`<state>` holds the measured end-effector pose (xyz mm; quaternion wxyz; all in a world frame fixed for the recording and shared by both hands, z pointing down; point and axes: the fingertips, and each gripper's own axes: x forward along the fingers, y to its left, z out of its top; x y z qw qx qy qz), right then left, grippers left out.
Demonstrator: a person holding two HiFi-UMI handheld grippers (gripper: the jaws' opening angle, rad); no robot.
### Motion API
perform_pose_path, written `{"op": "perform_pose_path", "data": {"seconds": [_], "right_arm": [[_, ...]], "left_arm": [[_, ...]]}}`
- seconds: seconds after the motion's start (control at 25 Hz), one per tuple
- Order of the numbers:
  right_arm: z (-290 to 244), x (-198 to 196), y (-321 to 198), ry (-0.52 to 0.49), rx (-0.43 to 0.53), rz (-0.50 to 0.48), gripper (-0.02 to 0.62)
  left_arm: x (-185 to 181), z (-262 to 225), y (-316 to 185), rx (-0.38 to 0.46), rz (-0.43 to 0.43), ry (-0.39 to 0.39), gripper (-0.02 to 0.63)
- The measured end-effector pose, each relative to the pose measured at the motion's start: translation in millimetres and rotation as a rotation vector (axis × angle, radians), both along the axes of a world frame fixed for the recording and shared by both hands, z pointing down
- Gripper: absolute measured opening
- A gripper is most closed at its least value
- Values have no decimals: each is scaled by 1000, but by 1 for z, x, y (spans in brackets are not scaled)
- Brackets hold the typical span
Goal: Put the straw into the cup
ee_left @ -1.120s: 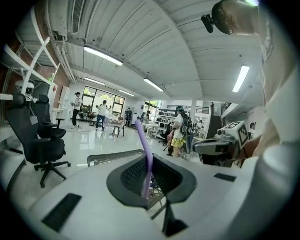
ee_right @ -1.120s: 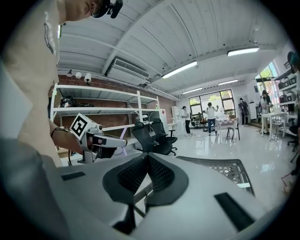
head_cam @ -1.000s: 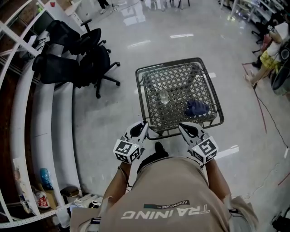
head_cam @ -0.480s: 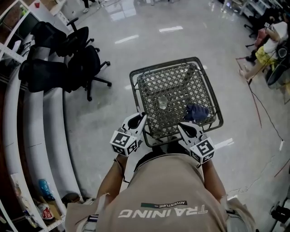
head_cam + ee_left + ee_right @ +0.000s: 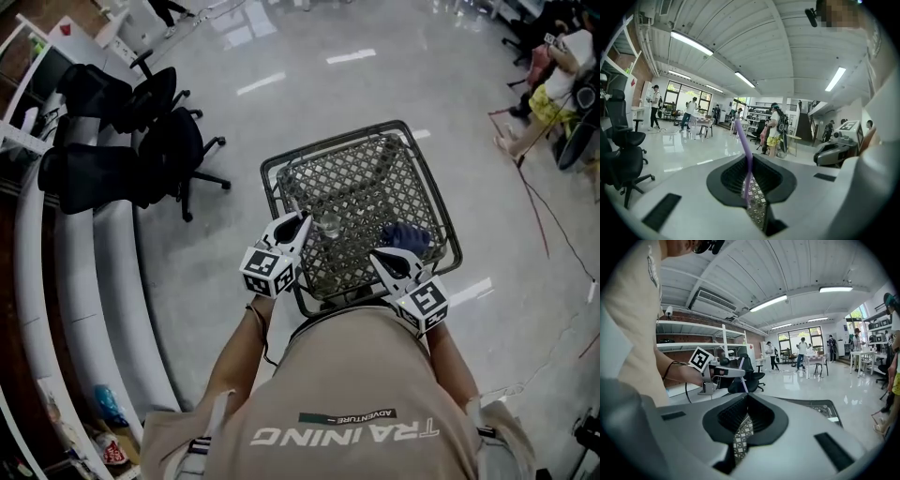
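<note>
A clear cup (image 5: 330,225) stands upright on the small metal mesh table (image 5: 361,173), near its front edge. My left gripper (image 5: 301,221) hovers just left of the cup, shut on a thin purple straw (image 5: 743,145) that sticks out past the jaws. The right gripper view also shows the left gripper (image 5: 723,372) with the straw (image 5: 743,383) crossing its tip. My right gripper (image 5: 379,255) is shut with nothing in it, at the table's front right, close to the blue cloth (image 5: 405,236).
The blue cloth lies crumpled on the table's right side. Black office chairs (image 5: 155,141) stand to the left on the glossy floor, beside a curved white bench (image 5: 70,272). A person (image 5: 558,80) sits far right, and a red cable (image 5: 539,216) runs along the floor.
My left gripper has moved forward and right, from the table's front edge to right beside the cup. The right gripper has edged slightly nearer the cloth. The head view has shifted.
</note>
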<state>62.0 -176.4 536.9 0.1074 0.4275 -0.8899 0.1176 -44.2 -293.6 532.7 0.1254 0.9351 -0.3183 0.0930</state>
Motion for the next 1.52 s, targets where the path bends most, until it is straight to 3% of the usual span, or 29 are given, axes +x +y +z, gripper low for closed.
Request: {"op": "perform_pose_path", "data": {"seconds": [0.32, 0.64, 0.96, 1.16, 1.36, 1.52], "right_arm": [[5, 55, -16, 21, -16, 49, 17], [7, 71, -32, 21, -13, 44, 17], [6, 68, -43, 10, -11, 14, 17], [2, 60, -48, 5, -1, -1, 17], [-1, 56, -49, -2, 17, -12, 17], [-6, 49, -47, -11, 27, -20, 17]], "left_arm": [[45, 28, -29, -36, 13, -44, 43], [50, 69, -36, -76, -8, -95, 43], [62, 81, -29, -53, 31, -166, 44], [56, 82, -26, -74, 30, -144, 112], [51, 67, -22, -46, 18, -125, 112], [42, 39, -13, -4, -1, -67, 87]]}}
